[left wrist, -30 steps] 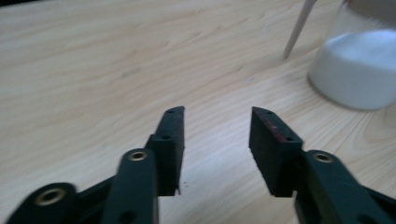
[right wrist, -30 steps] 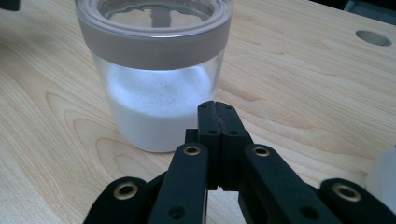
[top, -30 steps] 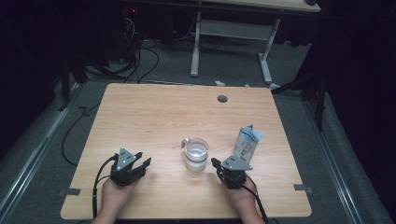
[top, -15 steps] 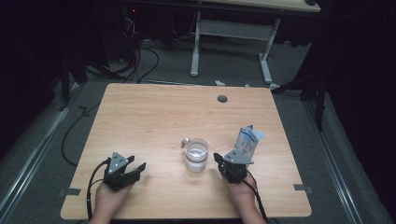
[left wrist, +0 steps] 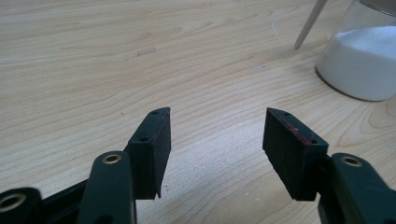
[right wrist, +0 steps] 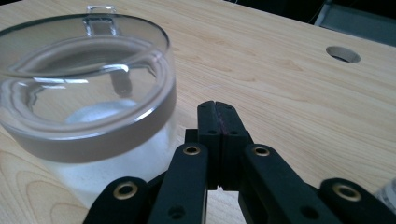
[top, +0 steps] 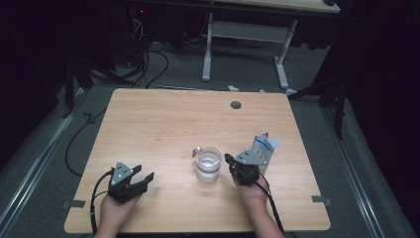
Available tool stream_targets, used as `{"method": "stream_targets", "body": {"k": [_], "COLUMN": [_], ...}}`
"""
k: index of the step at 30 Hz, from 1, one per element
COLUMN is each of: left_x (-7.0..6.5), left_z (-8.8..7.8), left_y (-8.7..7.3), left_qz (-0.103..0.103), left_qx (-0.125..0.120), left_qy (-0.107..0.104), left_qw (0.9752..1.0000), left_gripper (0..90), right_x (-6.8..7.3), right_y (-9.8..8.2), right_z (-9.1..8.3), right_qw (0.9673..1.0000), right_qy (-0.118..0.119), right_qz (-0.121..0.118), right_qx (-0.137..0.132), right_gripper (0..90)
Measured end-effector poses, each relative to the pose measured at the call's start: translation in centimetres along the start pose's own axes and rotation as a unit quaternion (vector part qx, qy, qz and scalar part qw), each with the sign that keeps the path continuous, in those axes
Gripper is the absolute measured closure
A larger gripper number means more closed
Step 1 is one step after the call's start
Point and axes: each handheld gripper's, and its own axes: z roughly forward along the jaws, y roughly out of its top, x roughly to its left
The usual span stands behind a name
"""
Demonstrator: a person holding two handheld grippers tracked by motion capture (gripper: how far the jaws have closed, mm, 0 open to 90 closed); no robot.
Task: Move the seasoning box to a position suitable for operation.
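At table's near-left edge, left hand-held gripper: jaws spread and just been widening, nothing between them, bare wood under the pads. Toward centre, glass jar with white powder in the bottom, clear lid seated on top. Just right of it, right hand-held gripper: jaws pressed together on nothing, tip close beside the jar wall. Behind that, upright blue-and-white pouch, near the gripper body. Likely risk: closed tip nudging the jar sideways, sliding or tipping it; glass is smooth, contents light. Second risk: back of the right hand-held gripper brushing the pouch and toppling it. Left jaws too far off to steady the jar if it goes. From above: layout plain, spacing of both grippers, jar, pouch, cable hole at far edge. From the left gripper view: powder level and a thin stick-like thing leaning by the jar, unclear what. From the right gripper view: lid tab, seam between shut pads, sliver of pouch at bottom right.
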Motion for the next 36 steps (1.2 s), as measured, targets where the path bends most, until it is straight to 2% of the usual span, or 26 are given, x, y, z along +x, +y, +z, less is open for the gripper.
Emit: {"method": "stream_targets", "body": {"k": [14,26,36], "left_x": [0.2,0.6,0.7], "left_z": [-0.1,-0.8,-1.0], "left_y": [0.0,-0.4,-0.5], "left_qz": [-0.002,-0.007,-0.014], "left_qx": [-0.002,-0.002,-0.004], "left_qy": [0.001,0.009,0.008], "left_qw": [1.0000,0.9999,0.9999], "left_gripper": [42.3,42.2,42.2], "right_x": [0.9,1.8,3.2], "right_y": [0.1,-0.5,-1.0], "right_z": [0.0,-1.1,-1.9], "right_qw": [0.9999,0.9998,0.9992], "right_qy": [0.008,0.010,0.030], "right_qz": [-0.008,-0.017,-0.022], "right_qx": [-0.003,-0.007,-0.016], "right_gripper": [90.0,90.0,90.0]}}
